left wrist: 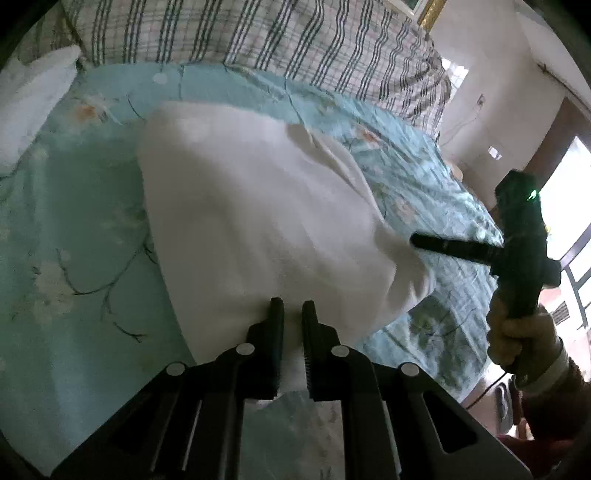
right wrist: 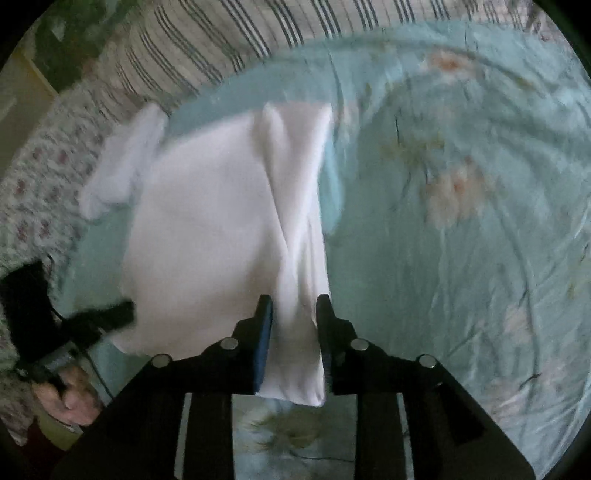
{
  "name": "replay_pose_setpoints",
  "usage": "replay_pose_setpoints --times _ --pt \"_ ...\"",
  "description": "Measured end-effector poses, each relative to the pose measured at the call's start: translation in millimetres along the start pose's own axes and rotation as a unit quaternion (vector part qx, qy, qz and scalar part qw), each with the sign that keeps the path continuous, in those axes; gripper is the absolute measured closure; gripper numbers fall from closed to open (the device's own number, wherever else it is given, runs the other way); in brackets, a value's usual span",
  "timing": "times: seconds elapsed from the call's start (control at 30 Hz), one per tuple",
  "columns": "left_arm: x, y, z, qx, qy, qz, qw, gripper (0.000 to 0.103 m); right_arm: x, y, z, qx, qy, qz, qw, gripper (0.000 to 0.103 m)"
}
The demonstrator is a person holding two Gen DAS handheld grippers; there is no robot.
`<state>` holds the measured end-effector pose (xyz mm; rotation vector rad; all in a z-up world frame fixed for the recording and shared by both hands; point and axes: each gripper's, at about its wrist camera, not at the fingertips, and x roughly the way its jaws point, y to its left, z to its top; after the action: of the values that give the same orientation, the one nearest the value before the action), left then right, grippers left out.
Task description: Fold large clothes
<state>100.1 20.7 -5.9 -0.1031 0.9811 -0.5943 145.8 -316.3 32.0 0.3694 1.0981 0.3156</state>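
Bedroom setting: bed covered by a pale teal floral bedspread [left wrist: 66, 229], bordered along its far side by a striped and checked quilt [left wrist: 258, 33]. Spread across the middle of the bedspread, a large white garment [left wrist: 240, 206], already brought into a roughly rectangular panel with one side turned inward as a long lengthwise flap [right wrist: 295, 192]. Lying just off its far left corner, a smaller bundle of white cloth [right wrist: 125, 162], touching or nearly touching; cannot be told which, nor whether it belongs to the same piece. Near edge of the garment lifted clear of the bedspread at two places. Left gripper [left wrist: 293, 306] nipped onto the near hem, only a thin fold between the almost closed jaws. Right gripper [right wrist: 294, 301] clamped on the thicker gathered end of the flap, jaws standing wider apart around the bunched fabric. Judged stage: side folds partly made, both lifted points held, crosswise fold toward the far edge not yet done, final smoothing also left.
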Motion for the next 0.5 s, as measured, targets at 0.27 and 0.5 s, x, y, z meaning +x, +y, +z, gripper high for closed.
replay_pose_setpoints --times 0.27,0.5 --pt "6 9 29 -0.038 -0.023 0.043 0.9981 0.09 26 33 48 -0.015 -0.014 0.065 0.998 0.077" --pt "27 26 29 -0.055 -0.002 0.047 0.9974 0.095 92 3 60 0.034 0.021 0.019 0.999 0.089"
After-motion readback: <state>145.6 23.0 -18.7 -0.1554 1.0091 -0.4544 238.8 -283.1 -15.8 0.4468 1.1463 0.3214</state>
